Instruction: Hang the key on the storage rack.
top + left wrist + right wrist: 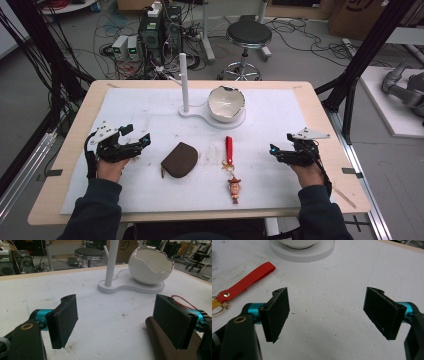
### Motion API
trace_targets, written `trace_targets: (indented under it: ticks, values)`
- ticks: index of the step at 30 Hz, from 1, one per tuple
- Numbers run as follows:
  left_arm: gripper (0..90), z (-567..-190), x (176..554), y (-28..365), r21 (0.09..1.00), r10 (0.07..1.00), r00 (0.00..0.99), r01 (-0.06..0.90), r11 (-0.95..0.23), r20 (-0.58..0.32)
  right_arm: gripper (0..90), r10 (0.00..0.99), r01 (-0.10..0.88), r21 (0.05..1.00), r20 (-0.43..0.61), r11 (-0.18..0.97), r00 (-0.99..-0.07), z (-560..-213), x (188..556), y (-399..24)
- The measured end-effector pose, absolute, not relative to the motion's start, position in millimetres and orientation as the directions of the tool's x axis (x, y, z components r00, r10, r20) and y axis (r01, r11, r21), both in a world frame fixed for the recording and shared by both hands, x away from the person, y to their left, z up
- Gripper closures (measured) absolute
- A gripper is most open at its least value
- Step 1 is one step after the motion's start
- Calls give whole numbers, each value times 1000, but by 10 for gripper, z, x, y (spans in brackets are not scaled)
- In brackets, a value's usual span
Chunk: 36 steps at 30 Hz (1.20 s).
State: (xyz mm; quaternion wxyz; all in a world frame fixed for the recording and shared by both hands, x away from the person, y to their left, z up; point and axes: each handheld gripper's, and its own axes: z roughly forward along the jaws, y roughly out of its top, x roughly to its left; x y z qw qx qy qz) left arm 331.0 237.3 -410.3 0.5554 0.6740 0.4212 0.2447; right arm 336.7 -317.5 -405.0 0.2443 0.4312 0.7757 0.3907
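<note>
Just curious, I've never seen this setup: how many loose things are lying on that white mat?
3: a brown pouch left of centre, a red keychain with a doll beside it, and a white stand with a bowl at the back.

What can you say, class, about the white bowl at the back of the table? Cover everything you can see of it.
The white bowl is round and glossy, like glazed ceramic, with a jagged rim shaped like a cracked eggshell; the edge looks silvery in the left gripper view. It appears empty and sits upright on the round end of a flat white base, beside the upright white post rising from the base's other end. Nothing else touches it; both grippers are far from it.
</note>
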Motion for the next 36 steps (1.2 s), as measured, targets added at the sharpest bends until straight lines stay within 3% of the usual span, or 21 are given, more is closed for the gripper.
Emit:
trace_targets:
  ticks: [12,19,26,36]
  values:
    - [207,-4113,3311,2367,953,846,517,301,-33,-134,234,859,471,828,-24,304,-512,-4047,3390,-3152]
    - [208,-4123,3280,2349,949,842,519,315,-28,-148,284,824,463,842,42,275,-565,-3998,3382,-2887]
    - [211,-4145,3300,2329,943,844,515,332,-37,-149,492,777,479,833,98,278,-621,-4065,3558,-2520]
    - [214,-4154,3310,2335,940,846,511,340,-36,-152,406,722,551,749,141,369,-677,-4265,3659,-2052]
